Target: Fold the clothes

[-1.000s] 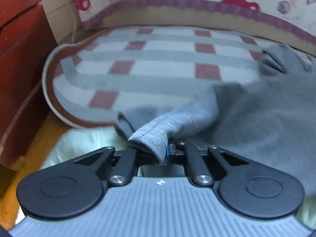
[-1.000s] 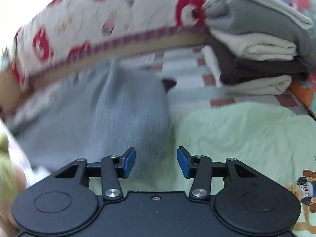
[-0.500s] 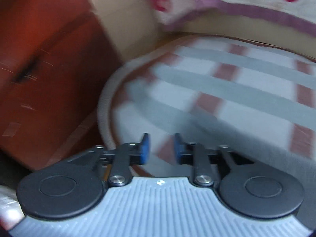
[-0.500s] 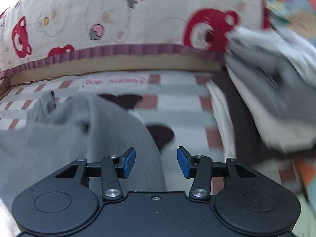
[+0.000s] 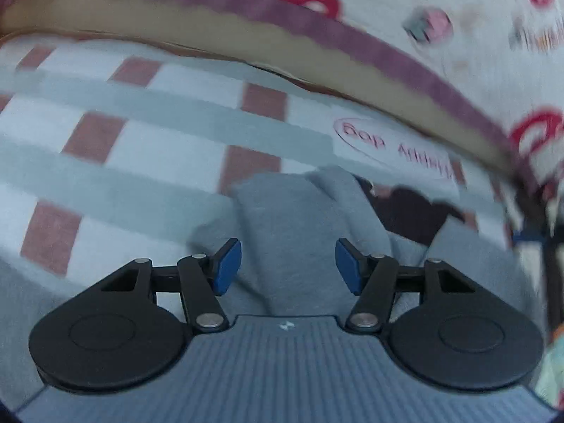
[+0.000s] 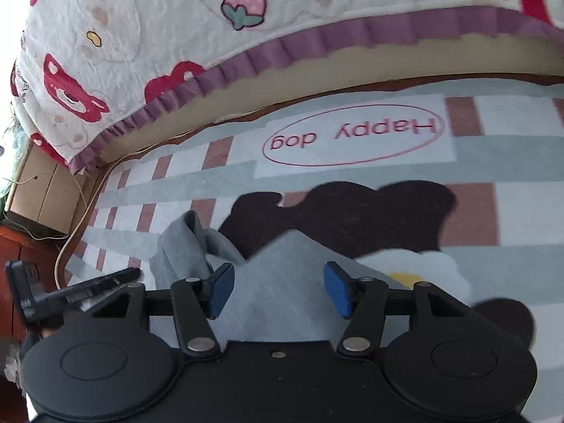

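A grey sweatshirt (image 5: 296, 232) lies on the checked rug (image 5: 158, 148). My left gripper (image 5: 288, 266) hovers over a bunched grey fold, its jaws opening, blue pads clear of the cloth. In the right wrist view the same grey garment (image 6: 278, 292) runs under my right gripper (image 6: 278, 289), whose jaws are also opening, with cloth below them but nothing pinched. A rolled grey sleeve (image 6: 187, 246) sticks up at the left. The other gripper's black body (image 6: 70, 292) shows at the left edge.
The rug carries a "Happy dog" label (image 6: 352, 134) and a dark brown bear shape (image 6: 352, 215). A quilt with red bears and a purple frill (image 6: 246, 60) hangs behind it. A cardboard box (image 6: 46, 190) and a cable (image 6: 81, 208) sit at the far left.
My left gripper let go of the grey hem, opened and swung right across the rug to the garment's far end. The right gripper swung left, away from the folded pile, and widened.
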Tool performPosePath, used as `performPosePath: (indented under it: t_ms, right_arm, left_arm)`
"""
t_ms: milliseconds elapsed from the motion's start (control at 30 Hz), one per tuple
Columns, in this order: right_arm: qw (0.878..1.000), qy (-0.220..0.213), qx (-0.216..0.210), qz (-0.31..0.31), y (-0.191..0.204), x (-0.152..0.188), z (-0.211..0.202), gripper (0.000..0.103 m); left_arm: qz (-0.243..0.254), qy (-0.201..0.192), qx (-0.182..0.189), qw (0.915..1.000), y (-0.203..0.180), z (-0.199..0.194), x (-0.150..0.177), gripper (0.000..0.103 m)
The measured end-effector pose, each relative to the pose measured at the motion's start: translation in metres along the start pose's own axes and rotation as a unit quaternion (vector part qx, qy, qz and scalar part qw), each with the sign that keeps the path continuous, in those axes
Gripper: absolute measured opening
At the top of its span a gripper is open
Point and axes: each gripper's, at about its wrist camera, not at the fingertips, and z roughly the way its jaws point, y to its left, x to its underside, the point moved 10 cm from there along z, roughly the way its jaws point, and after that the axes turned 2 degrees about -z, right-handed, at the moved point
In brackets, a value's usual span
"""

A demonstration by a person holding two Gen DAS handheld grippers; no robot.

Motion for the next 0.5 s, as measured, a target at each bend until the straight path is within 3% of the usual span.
performPosePath:
  t_ms: [100, 167, 233, 300, 333, 367, 400, 433, 500]
  right_arm:
    - [0.998, 0.014, 0.053, -0.038, -0.001, -0.004, 0.018, 0.067]
    - [0.994, 0.023, 0.088, -0.062, -0.002, -0.007, 0.030, 0.071]
    - [0.995, 0.033, 0.087, -0.018, -0.017, -0.009, 0.047, 0.073]
    - [0.993, 0.063, 0.064, 0.073, -0.033, 0.005, 0.064, 0.073]
    - [0.992, 0.078, 0.057, 0.076, -0.032, 0.017, 0.065, 0.067]
    - [0.991, 0.093, 0.049, 0.078, -0.031, 0.029, 0.065, 0.049]
    - [0.990, 0.107, 0.042, 0.080, -0.030, 0.041, 0.066, 0.040]
    - [0.992, 0.113, 0.050, 0.040, -0.022, 0.053, 0.061, 0.028]
    - [0.992, 0.119, 0.049, -0.019, -0.006, 0.083, 0.046, 0.019]
  left_arm:
    - [0.015, -0.014, -0.032, 0.9993, -0.013, 0.013, -0.006, 0.065]
    - [-0.030, -0.018, -0.020, 0.9992, -0.007, 0.025, 0.000, 0.065]
    - [-0.076, -0.021, -0.008, 0.9969, -0.001, 0.036, 0.007, 0.065]
    - [-0.108, -0.024, 0.001, 0.9939, 0.004, 0.045, 0.011, 0.065]
    - [-0.091, -0.028, -0.006, 0.9955, 0.004, 0.046, 0.011, 0.065]
    - [-0.080, -0.032, -0.013, 0.9962, 0.006, 0.044, 0.012, 0.065]
    - [-0.071, -0.034, -0.012, 0.9968, 0.006, 0.042, 0.013, 0.065]
    - [-0.068, -0.031, 0.006, 0.9972, 0.002, 0.040, 0.012, 0.065]
    - [-0.057, -0.028, 0.034, 0.9974, -0.006, 0.037, 0.011, 0.065]
